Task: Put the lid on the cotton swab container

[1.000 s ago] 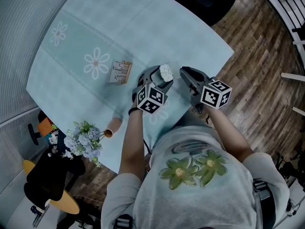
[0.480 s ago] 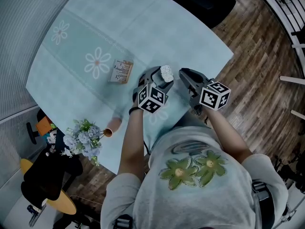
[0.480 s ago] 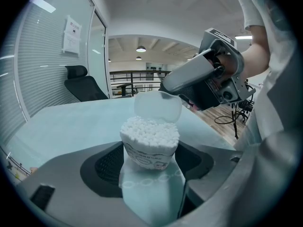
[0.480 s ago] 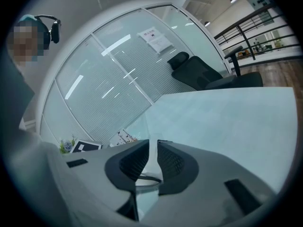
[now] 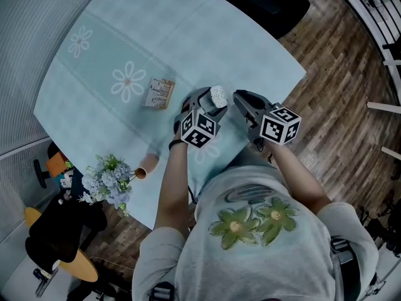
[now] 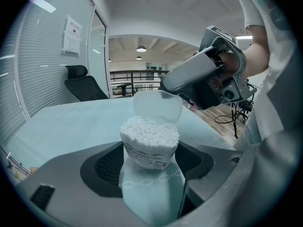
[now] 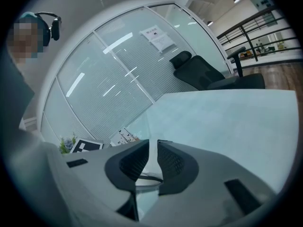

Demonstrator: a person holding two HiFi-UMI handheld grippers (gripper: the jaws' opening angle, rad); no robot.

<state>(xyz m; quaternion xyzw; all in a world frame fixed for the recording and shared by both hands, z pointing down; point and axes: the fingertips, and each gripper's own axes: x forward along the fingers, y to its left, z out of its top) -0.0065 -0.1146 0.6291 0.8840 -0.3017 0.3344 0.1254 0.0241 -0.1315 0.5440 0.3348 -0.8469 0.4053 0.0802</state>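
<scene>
Seen from above, a table [image 5: 188, 36] wears a pale cloth printed with daisies. At its left edge lies a bunch of flowers [image 5: 109, 179]. Further right sits a small card [image 5: 159, 93], its print too small to read. The left gripper [image 5: 208, 105] has its jaws spread wide and pressed against the cotton swab container [image 6: 149, 141], which is open, upright and packed with white swabs; its label is unreadable. The right gripper [image 5: 239, 99], jaws nearly together, pinches the clear lid [image 6: 157, 107] on edge, just beside the container's far rim.
</scene>
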